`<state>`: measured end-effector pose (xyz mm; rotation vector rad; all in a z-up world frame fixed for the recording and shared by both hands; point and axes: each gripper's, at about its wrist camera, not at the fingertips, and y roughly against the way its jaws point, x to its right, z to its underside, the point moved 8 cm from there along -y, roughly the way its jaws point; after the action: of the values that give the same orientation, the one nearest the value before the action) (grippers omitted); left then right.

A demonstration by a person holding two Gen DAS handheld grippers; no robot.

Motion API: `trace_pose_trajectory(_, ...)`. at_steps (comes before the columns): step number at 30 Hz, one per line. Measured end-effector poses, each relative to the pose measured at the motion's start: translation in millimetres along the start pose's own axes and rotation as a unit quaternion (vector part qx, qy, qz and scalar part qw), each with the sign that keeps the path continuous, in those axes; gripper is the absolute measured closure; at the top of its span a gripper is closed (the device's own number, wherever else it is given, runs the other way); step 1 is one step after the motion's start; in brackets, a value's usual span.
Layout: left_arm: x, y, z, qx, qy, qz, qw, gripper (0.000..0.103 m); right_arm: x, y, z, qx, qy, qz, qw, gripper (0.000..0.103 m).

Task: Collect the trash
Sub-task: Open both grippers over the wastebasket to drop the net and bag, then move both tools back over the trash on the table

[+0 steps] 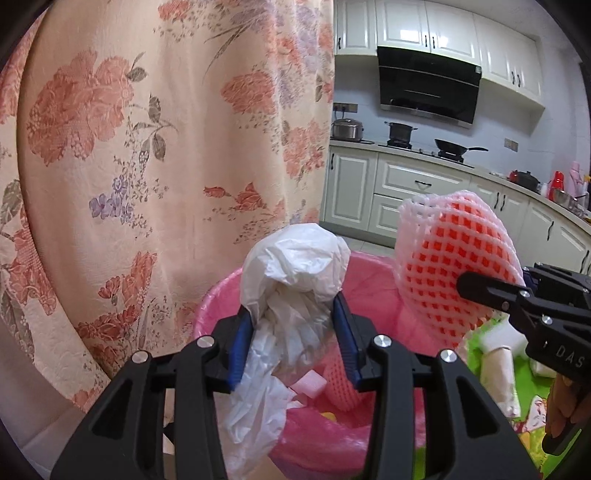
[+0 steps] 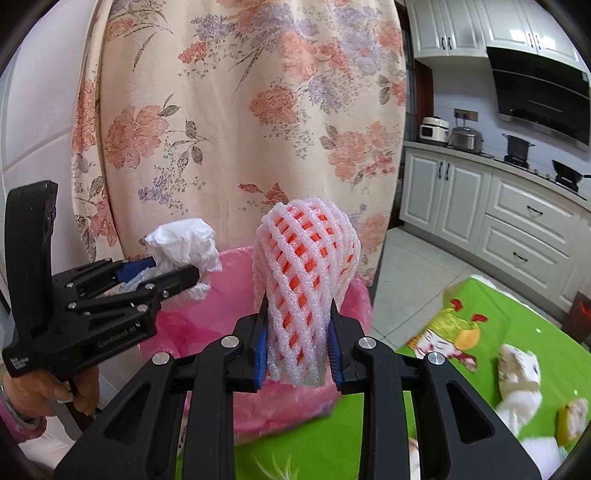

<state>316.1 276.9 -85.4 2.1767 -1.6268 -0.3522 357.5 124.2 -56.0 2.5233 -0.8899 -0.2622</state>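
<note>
A big flowery curtain (image 1: 147, 147) hangs in the room. To the right of the curtain is a kitchen with white cupboards (image 1: 424, 26). A black pan (image 1: 456, 149) and a pot (image 1: 399, 132) sit on the stove, under a black hood (image 1: 428, 85).

Both grippers are up side by side, angled a bit downward. The left black two-finger gripper with blue pads (image 1: 293, 339) has its jaws pinched on a crumpled white plastic bag (image 1: 291, 291). The right black gripper with blue pads (image 2: 298, 347) is clamped on a white-and-orange foam fruit net (image 2: 304, 273). A bare hand (image 2: 44, 387) grips the left gripper's handle.
</note>
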Motion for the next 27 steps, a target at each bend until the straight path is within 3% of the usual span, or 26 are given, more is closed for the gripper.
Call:
trace_pose_trajectory(2, -3.8, -5.5, 0.9, -0.004, 0.004, -0.005, 1.0, 0.059, -0.2, -6.9, -1.5, -0.001, -0.002, -0.006, 1.0, 0.074)
trace_pose_trajectory(4, -10.3, -11.2, 2.0, -0.008, 0.012, -0.018, 0.9997, 0.054, -0.5, -14.3, -1.0, -0.006, -0.007, -0.014, 1.0, 0.063)
trace_pose_trajectory(6, -16.9, -12.9, 4.0, -0.009, 0.026, -0.028, 0.9992, 0.05, 1.0, -17.0, 1.2, -0.007, -0.013, -0.016, 1.0, 0.041)
trace_pose_trajectory(10, -25.9, -11.3, 7.8, -0.01, 0.038, -0.041, 0.9984, 0.037, 8.2, -13.4, 7.0, -0.006, -0.023, -0.011, 1.0, 0.041)
trace_pose_trajectory(17, -27.6, 4.2, 16.4, -0.01, 0.053, -0.053, 0.9971, 0.026, 25.7, 4.1, 20.1, -0.007, -0.047, 0.012, 0.999, 0.041)
trace_pose_trajectory(27, -1.1, 37.4, 26.3, -0.005, 0.065, -0.048, 0.9967, 0.009, 45.2, 54.3, 41.7, 0.002, -0.06, 0.056, 0.997, 0.041)
